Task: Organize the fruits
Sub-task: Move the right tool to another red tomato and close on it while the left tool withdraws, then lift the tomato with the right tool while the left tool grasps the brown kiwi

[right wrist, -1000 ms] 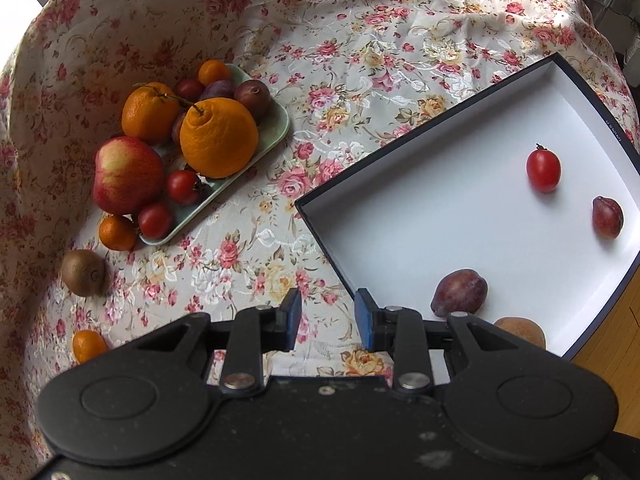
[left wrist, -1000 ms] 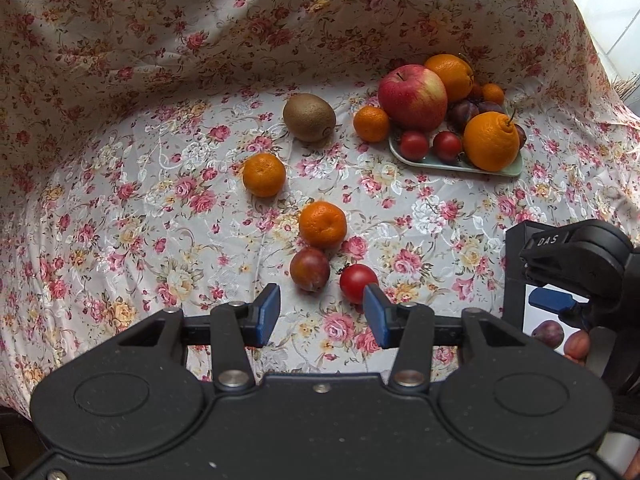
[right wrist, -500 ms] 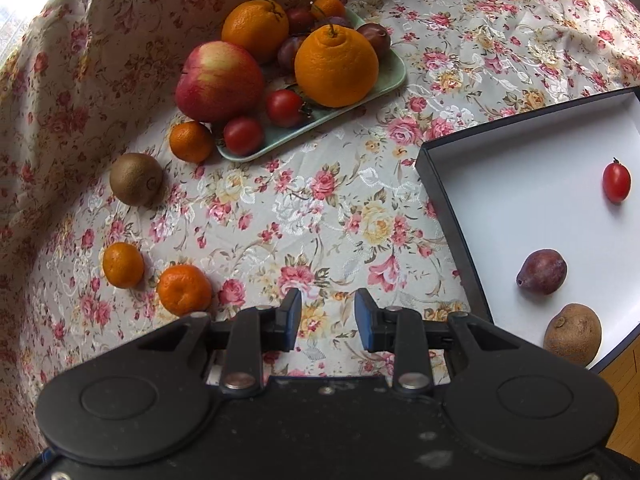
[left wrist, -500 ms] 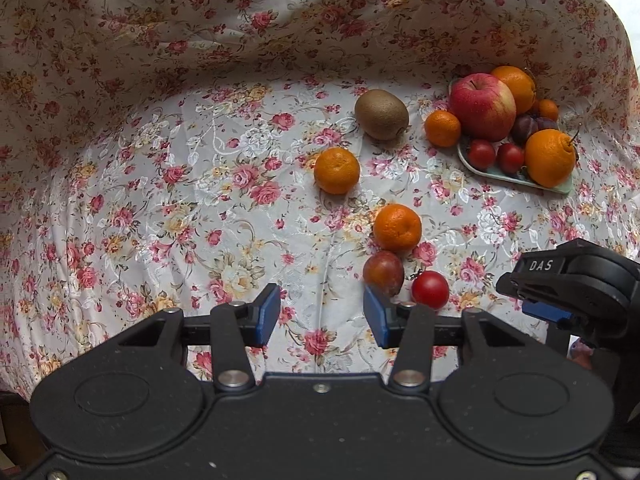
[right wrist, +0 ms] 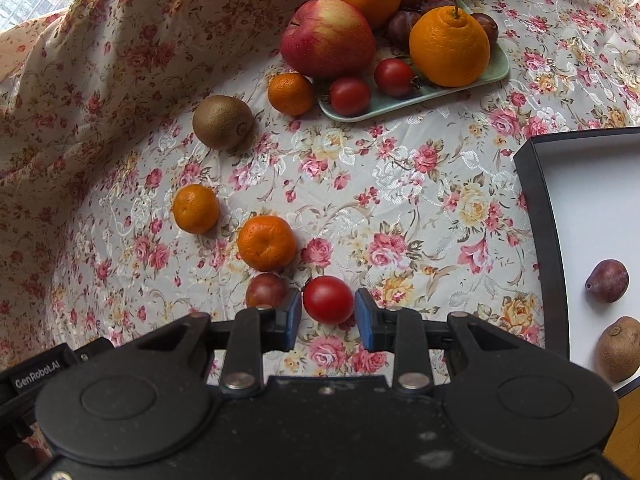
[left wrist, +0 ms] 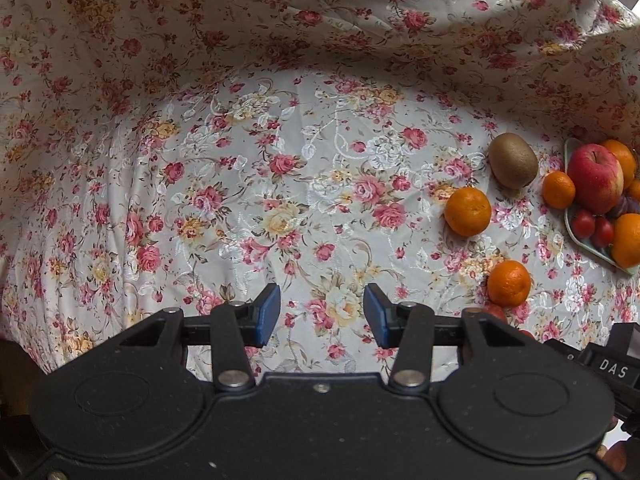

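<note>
A red cherry tomato [right wrist: 328, 299] lies on the flowered cloth between the blue pads of my right gripper [right wrist: 328, 316], which stands open with a small gap on each side. A reddish plum [right wrist: 266, 290] sits just left of the left pad. Two mandarins [right wrist: 266, 243] [right wrist: 196, 209] and a kiwi [right wrist: 222, 122] lie farther out. My left gripper [left wrist: 322, 314] is open over bare cloth, with a mandarin [left wrist: 509, 283] and the kiwi [left wrist: 513, 160] off to its right.
A pale green plate [right wrist: 440, 94] holds an apple [right wrist: 328, 38], oranges, plums and small tomatoes; a third mandarin [right wrist: 290, 94] rests against it. A dark-rimmed white box [right wrist: 538, 208] at the right holds a plum [right wrist: 607, 281] and a kiwi [right wrist: 618, 349]. Cloth rises in folds behind.
My right gripper has swung left from the box to the loose fruit, with the tomato now between its pads. The left gripper has shifted left, leaving the fruit at its right edge.
</note>
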`<state>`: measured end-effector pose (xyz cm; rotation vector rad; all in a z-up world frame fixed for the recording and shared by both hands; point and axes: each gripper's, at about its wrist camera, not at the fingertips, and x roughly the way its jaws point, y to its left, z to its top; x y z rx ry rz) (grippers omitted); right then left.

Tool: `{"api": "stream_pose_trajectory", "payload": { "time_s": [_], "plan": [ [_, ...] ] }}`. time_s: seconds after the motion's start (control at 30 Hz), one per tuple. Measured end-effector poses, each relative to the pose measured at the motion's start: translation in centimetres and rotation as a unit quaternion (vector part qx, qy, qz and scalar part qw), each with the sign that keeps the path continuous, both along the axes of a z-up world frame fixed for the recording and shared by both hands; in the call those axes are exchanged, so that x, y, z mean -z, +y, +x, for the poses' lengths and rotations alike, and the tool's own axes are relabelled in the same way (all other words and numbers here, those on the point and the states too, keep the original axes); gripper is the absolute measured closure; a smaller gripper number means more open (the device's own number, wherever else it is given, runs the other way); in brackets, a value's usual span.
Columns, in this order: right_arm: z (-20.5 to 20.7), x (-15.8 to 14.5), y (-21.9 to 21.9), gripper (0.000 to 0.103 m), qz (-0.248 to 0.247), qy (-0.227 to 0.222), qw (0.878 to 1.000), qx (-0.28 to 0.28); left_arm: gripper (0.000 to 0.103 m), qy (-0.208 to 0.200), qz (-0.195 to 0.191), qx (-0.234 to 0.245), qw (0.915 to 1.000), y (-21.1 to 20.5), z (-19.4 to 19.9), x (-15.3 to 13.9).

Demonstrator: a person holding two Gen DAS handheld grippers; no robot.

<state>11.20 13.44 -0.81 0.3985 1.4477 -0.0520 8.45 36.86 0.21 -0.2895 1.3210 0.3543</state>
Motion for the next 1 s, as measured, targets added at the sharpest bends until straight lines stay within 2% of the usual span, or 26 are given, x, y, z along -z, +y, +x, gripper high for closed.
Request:
{"api": "stream_pose_trajectory", "payload": {
  "time_s": [0.2, 1.0],
  "plan": [
    [0.2, 0.6, 0.3, 0.071, -0.005, 0.014, 1.0, -0.001, 0.049, 0.002, 0.0, -0.011, 0.9999, 0.4, 0.0, 0.3],
    [1.7, 3.5, 2.5, 0.071, -0.043, 0.028, 0.999, 0.005, 0.048, 0.0, -0.005, 0.018, 0.9998, -0.4, -0.1, -0.2]
  ]
}}
